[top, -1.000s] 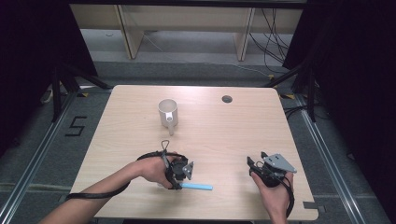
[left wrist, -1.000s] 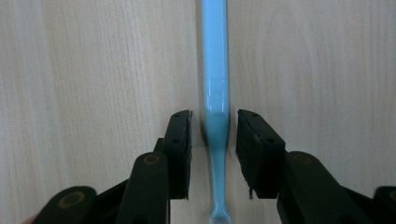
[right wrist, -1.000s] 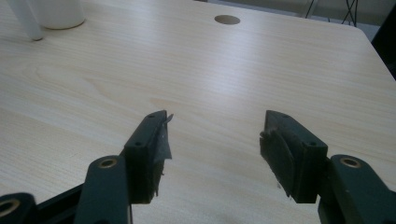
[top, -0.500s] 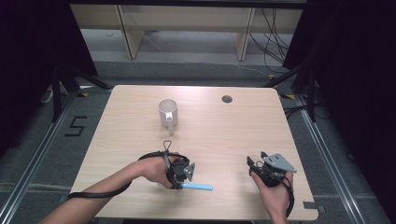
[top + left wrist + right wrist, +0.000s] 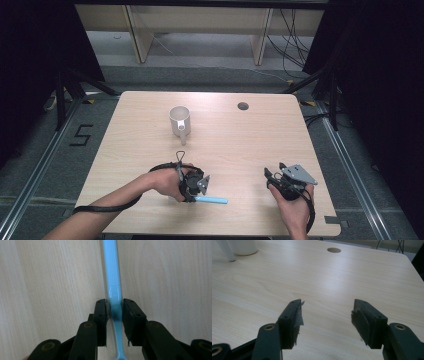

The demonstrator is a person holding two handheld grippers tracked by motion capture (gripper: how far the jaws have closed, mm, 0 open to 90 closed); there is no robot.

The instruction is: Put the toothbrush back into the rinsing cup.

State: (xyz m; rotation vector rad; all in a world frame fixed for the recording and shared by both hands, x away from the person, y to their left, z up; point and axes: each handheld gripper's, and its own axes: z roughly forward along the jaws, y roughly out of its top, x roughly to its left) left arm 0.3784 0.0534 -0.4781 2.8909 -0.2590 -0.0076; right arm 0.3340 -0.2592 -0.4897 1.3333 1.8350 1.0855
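Toothbrush (image 5: 113,285) head beyond left gripper (image 5: 114,312) frame

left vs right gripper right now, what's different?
The left gripper has its fingers closed on the blue toothbrush; the right gripper is wide open with nothing between its fingers. Left points down at the table; right looks level across it. Both are hand-held near the table's near edge.

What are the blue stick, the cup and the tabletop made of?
Slim light-blue stick: likely glossy plastic, going by the sharp highlights and moulded seam. White handled cup: smooth, opaque, ceramic or plastic, unclear which. Pale table: matte wood-grain surface, probably laminate.
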